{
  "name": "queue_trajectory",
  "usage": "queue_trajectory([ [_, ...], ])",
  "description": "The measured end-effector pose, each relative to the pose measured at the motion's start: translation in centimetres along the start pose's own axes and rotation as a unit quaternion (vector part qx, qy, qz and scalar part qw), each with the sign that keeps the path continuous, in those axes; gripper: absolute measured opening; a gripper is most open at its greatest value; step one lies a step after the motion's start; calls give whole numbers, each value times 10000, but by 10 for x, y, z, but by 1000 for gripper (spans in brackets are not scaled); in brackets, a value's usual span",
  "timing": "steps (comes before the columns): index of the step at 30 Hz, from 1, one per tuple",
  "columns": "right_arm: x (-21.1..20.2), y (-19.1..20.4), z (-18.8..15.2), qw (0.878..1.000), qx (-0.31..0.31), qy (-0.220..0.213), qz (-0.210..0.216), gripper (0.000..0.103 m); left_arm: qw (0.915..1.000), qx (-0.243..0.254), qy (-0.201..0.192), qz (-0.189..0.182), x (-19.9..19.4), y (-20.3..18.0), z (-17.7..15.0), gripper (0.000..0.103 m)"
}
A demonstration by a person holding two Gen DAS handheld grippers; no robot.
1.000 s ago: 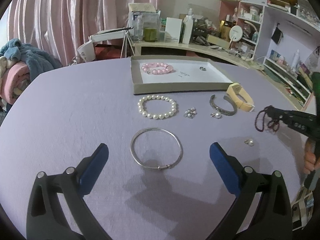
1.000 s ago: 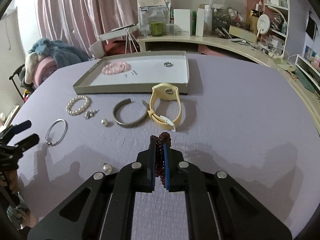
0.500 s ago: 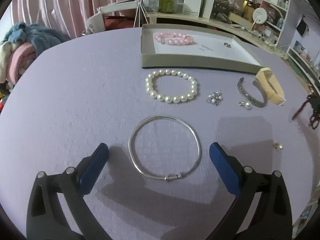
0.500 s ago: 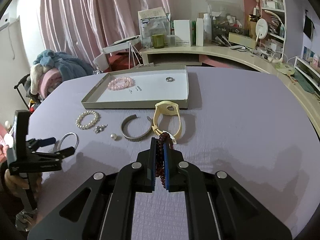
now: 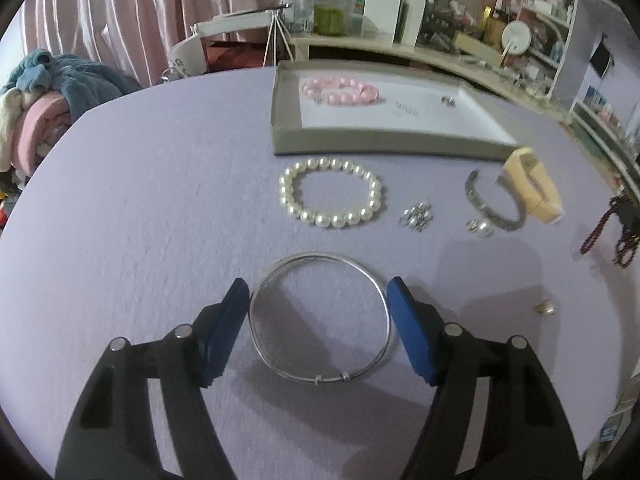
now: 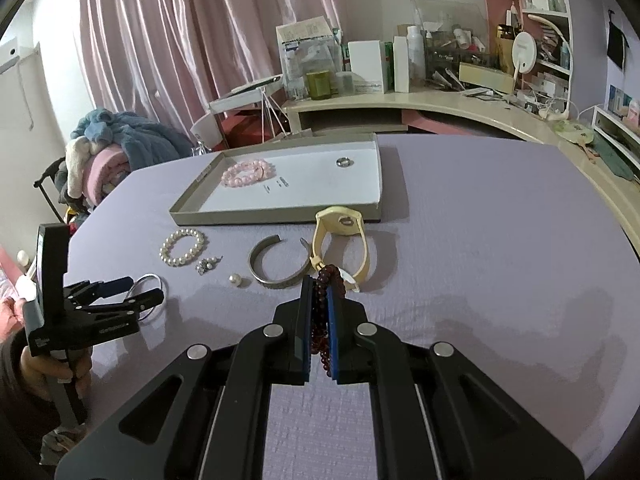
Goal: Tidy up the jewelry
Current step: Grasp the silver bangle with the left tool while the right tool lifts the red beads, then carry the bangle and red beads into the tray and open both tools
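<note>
My left gripper (image 5: pixel 318 300) is open, its blue pads on either side of a thin silver bangle (image 5: pixel 322 376) lying on the purple table; it also shows in the right wrist view (image 6: pixel 146 295). My right gripper (image 6: pixel 319 292) is shut on a dark red bead bracelet (image 6: pixel 323 320) and holds it above the table; the beads show in the left wrist view (image 5: pixel 600 228). A grey tray (image 5: pixel 380 146) holds a pink bead bracelet (image 5: pixel 340 92) and a ring (image 5: pixel 448 100).
On the table lie a white pearl bracelet (image 5: pixel 332 200), a small silver charm cluster (image 5: pixel 416 216), a pearl earring (image 5: pixel 480 228), a silver cuff (image 5: pixel 492 208), a yellow watch (image 5: pixel 532 188) and a loose pearl (image 5: pixel 546 308). A cluttered desk (image 6: pixel 440 100) stands behind.
My left gripper has lowered and its jaws have narrowed around the silver bangle. My right gripper has risen with the dark red beads still in it.
</note>
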State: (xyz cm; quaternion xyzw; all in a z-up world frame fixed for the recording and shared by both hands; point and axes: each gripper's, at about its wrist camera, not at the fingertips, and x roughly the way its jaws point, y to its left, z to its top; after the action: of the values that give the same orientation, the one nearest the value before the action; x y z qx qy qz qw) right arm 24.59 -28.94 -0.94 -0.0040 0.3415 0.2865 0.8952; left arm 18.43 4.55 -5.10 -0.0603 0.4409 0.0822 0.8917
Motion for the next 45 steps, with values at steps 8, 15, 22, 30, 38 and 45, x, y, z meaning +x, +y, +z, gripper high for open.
queue_trajectory([
  [8,-17,8,21,9993,-34,-356,95,7,9950,122,-985,-150,-66,2,27,71],
  [15,-26,20,36,9980,-160,-607,119,7,9884,25,-1426,-512,-97,3,46,71],
  [22,-26,27,59,9961,-237,-852,55,7,9825,4,-1694,-772,-109,-1,55,71],
  [30,-12,38,103,9929,-377,-1131,0,7,9770,25,-1887,-994,-107,-7,81,71],
  [38,35,42,143,9933,-430,-1070,-43,7,9711,56,-2092,-1144,-97,-12,127,71],
  [45,109,26,152,9991,-248,-340,-25,7,9731,20,-1966,-1198,-65,-13,163,71],
])
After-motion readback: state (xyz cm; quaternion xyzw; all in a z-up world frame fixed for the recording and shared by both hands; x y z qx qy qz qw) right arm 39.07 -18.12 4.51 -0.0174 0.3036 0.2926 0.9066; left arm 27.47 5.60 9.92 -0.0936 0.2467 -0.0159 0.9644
